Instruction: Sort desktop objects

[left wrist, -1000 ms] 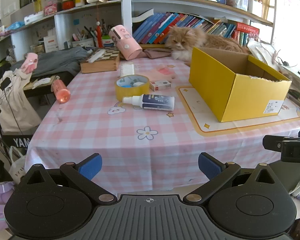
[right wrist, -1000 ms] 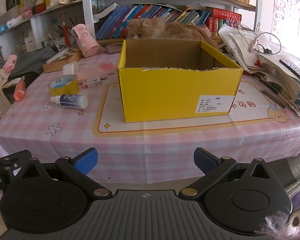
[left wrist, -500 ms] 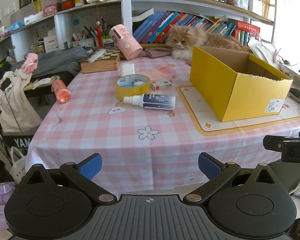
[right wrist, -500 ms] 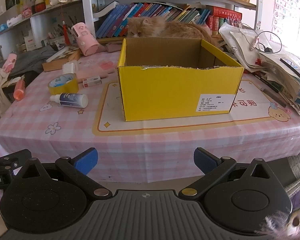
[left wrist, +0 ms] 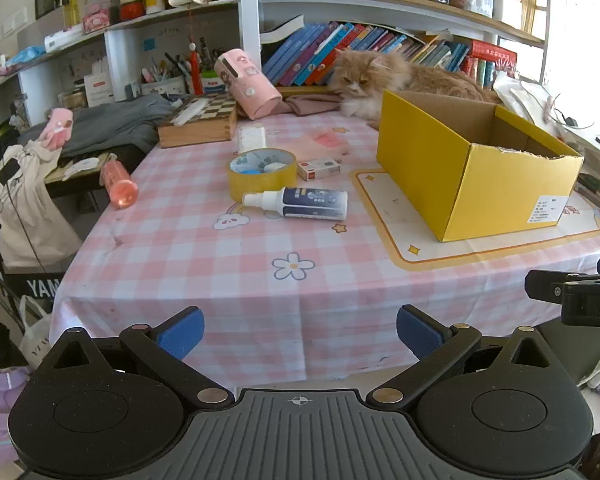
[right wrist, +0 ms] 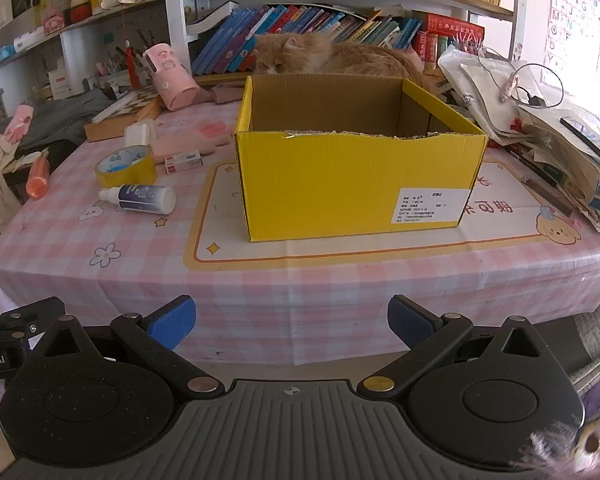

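Note:
An open yellow cardboard box [left wrist: 476,168] [right wrist: 356,184] stands on the pink checked tablecloth. Left of it lie a white spray bottle [left wrist: 300,202] [right wrist: 142,199] on its side, a yellow tape roll [left wrist: 261,174] [right wrist: 126,165], and a small red-and-white box [left wrist: 318,169] [right wrist: 183,161]. A white packet [left wrist: 252,138] lies farther back. An orange-pink bottle [left wrist: 118,184] [right wrist: 37,178] lies at the table's left edge. My left gripper [left wrist: 300,330] and right gripper [right wrist: 291,320] are both open and empty, in front of the table's near edge.
An orange cat [left wrist: 400,78] [right wrist: 332,58] lies behind the box. A wooden chessboard box [left wrist: 198,124] and a tilted pink holder [left wrist: 246,82] sit at the back. Piled papers and cables [right wrist: 540,120] crowd the right side. Bookshelves stand behind.
Both views have dropped and drawn slightly closer to the table; nothing on the table moved, and both grippers stayed open.

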The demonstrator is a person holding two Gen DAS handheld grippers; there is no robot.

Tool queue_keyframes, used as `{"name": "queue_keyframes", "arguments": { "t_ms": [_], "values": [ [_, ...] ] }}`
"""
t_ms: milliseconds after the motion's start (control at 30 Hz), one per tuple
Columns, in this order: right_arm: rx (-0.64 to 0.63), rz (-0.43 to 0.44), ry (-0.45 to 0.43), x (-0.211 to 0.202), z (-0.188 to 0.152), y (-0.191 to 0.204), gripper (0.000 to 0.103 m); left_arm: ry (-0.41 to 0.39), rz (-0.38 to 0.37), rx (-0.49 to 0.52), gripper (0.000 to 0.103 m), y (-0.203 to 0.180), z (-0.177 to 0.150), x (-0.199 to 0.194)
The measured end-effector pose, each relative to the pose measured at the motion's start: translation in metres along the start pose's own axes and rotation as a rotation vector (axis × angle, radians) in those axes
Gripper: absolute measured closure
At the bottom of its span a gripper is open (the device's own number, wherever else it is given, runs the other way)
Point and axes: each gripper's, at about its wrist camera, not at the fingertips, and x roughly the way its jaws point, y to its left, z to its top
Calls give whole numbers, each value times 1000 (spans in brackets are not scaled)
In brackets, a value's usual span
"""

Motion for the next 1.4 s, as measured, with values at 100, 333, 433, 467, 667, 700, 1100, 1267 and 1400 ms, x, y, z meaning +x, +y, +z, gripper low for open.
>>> {"name": "queue_keyframes", "arguments": {
  "t_ms": [100, 333, 433, 467, 667, 700, 1100, 1267, 1400],
  "values": [
    [-3, 0, -1, 1, 0, 0, 0, 0, 0, 0, 0, 0, 0, 0],
    [-5, 1, 5, 2, 0, 1, 0, -1, -13, 6, 0, -1, 1, 1],
    [-12, 3, 6, 2, 1, 3, 0, -12, -31, 9, 0, -1, 3, 0],
    [-15, 4, 5, 2, 1, 4, 0, -15, -31, 11, 0, -1, 3, 0],
    [-38, 10, -2, 2, 4, 9, 0, -20, -31, 14, 0, 1, 5, 1],
    [-43, 12, -1, 2, 4, 10, 0, -21, -31, 13, 0, 2, 6, 1],
    [-71, 44, -12, 2, 7, 17, 1, -12, -58, -8, 0, 10, 7, 6],
    [-81, 82, -14, 4, 9, 25, 2, -8, -46, -31, 0, 20, 6, 5],
    [-92, 116, -17, 8, 13, 35, 2, -11, -21, -50, 0, 30, 4, 2]
  ]
}}
